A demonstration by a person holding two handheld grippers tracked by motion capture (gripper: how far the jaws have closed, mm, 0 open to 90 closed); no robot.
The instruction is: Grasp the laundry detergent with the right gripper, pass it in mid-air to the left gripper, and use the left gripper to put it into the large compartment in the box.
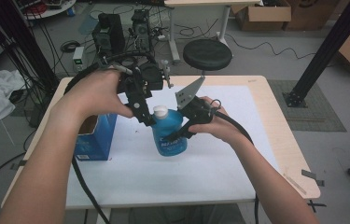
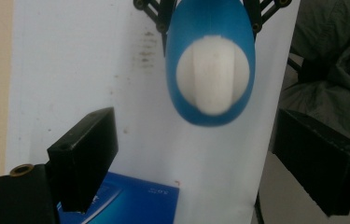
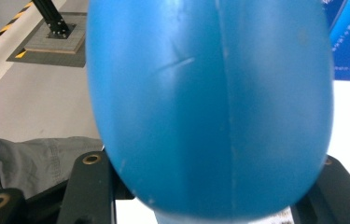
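Bottle (image 1: pixel 169 134): smooth blue plastic, rounded, white cap (image 2: pixel 213 76).
My right gripper (image 1: pixel 182 133): clamped on bottle.
My left gripper (image 2: pixel 200 154): wide open over cap.

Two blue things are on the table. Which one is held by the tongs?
The blue bottle with the white cap, gripped at its body by the right tongs. The blue carton stands open to its left, touched by no tongs.

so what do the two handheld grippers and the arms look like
Both are black, built of linked bars with brass-coloured pivots. The left gripper has blocky black pads. The right gripper carries a grey three-cornered plate. A thick black cable trails from each. Forearms are bare, no sleeves.
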